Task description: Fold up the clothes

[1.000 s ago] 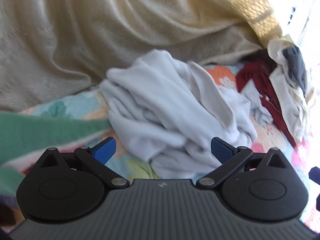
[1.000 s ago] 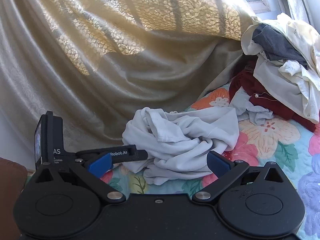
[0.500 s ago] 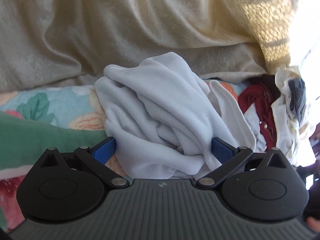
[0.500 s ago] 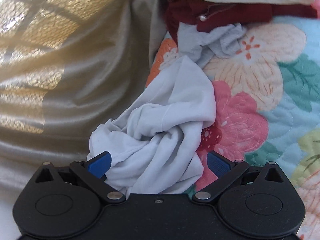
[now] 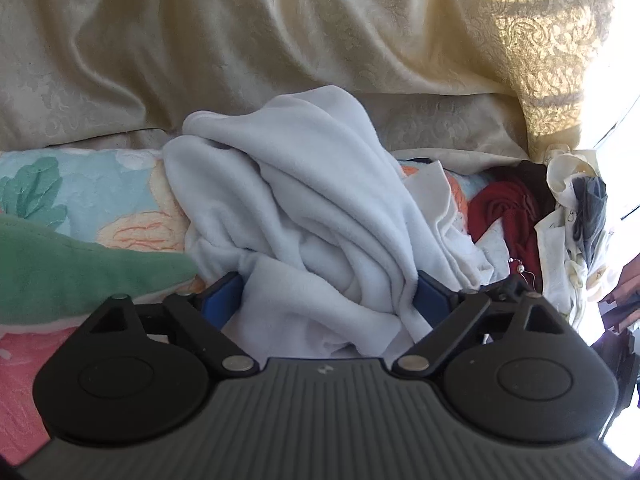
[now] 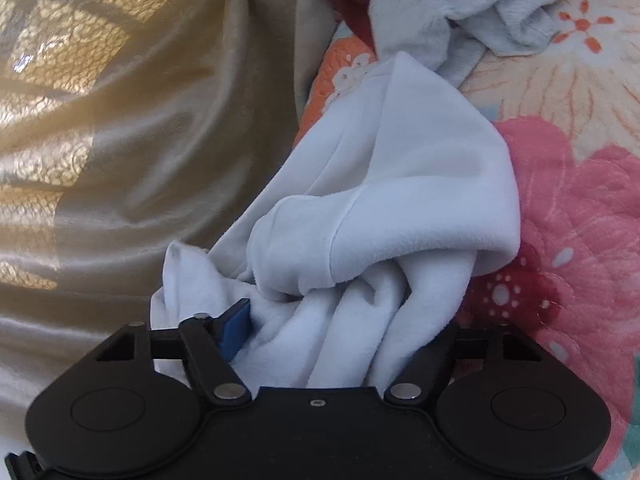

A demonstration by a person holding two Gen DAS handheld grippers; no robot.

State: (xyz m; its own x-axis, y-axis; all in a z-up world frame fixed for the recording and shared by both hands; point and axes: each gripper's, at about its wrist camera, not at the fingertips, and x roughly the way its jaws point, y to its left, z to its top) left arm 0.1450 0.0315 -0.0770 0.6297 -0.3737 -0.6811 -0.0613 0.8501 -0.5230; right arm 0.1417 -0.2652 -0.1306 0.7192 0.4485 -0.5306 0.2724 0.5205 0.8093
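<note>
Left wrist view: one crumpled pale blue-white fleece garment (image 5: 304, 216) lies heaped on the flower-patterned quilted bedspread (image 5: 84, 204), in front of a cream damask curtain (image 5: 280, 36). The left gripper (image 5: 330, 300) has just been closing; its two blue pads flank a bunch of the fleece and touch it on both sides. One green cloth (image 5: 76, 272) lies at the left. At the right sits one pile of clothes, with a dark red garment (image 5: 508, 212) in it.

Right wrist view: the same fleece garment (image 6: 404, 184) fills the middle, on the quilt (image 6: 580, 184). The right gripper (image 6: 332, 328) has also been closing, with folds packed between its jaws; only one blue pad (image 6: 236, 330) shows, pressed against cloth. One small grey-blue rag (image 6: 472, 20) lies beyond.
</note>
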